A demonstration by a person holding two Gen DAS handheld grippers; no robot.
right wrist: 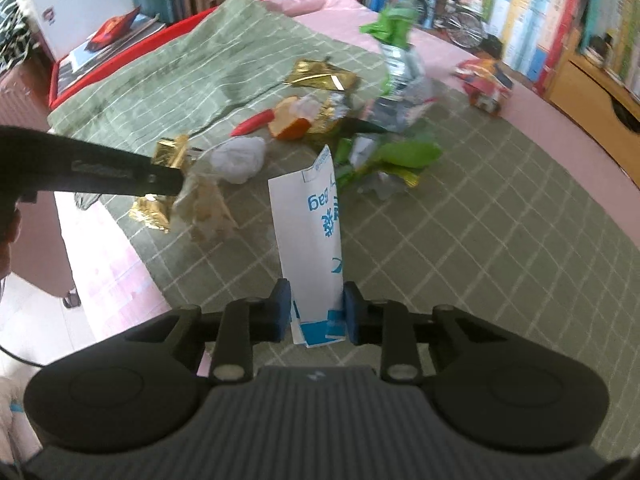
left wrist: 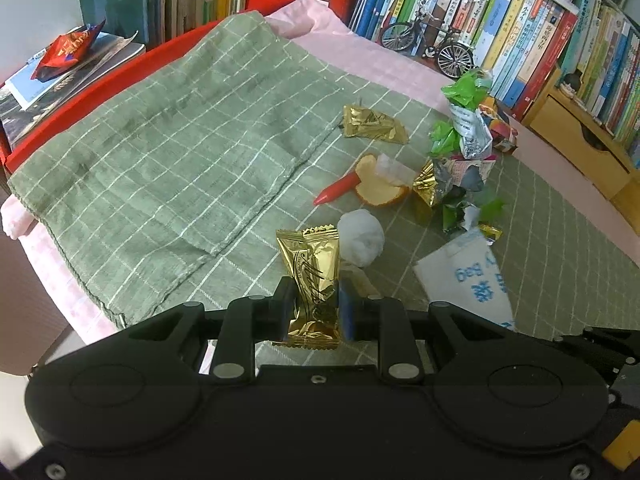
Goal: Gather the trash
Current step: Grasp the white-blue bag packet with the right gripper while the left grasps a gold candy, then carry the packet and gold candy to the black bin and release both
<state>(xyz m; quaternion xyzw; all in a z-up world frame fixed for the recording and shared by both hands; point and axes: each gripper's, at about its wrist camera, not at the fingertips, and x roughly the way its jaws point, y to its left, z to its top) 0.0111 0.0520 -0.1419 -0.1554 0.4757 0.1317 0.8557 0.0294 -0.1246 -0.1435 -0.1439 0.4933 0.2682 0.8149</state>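
My left gripper [left wrist: 314, 304] is shut on a gold candy wrapper [left wrist: 314, 276], held above the green checked cloth [left wrist: 168, 160]. In the right wrist view that left gripper [right wrist: 168, 178] comes in from the left with the gold wrapper [right wrist: 154, 208] in it. My right gripper [right wrist: 316, 308] is shut on a white paper bag with blue print [right wrist: 310, 232], which stands upright. The same bag [left wrist: 464, 276] shows at the right of the left view. On the cloth lie a white tissue ball [left wrist: 360, 238], an apple slice [left wrist: 376, 188], a red pepper-shaped piece [left wrist: 336, 192], another gold wrapper [left wrist: 372, 124] and crumpled green and printed wrappers [left wrist: 468, 120].
A red tray [left wrist: 80, 96] with magazines and a red wrapper [left wrist: 68, 52] sits at the far left. Bookshelves [left wrist: 520, 40], a model bicycle [left wrist: 428, 36] and a wooden drawer box [left wrist: 576, 136] line the back and right. A crumpled clear wrapper [right wrist: 204, 204] lies near the left gripper.
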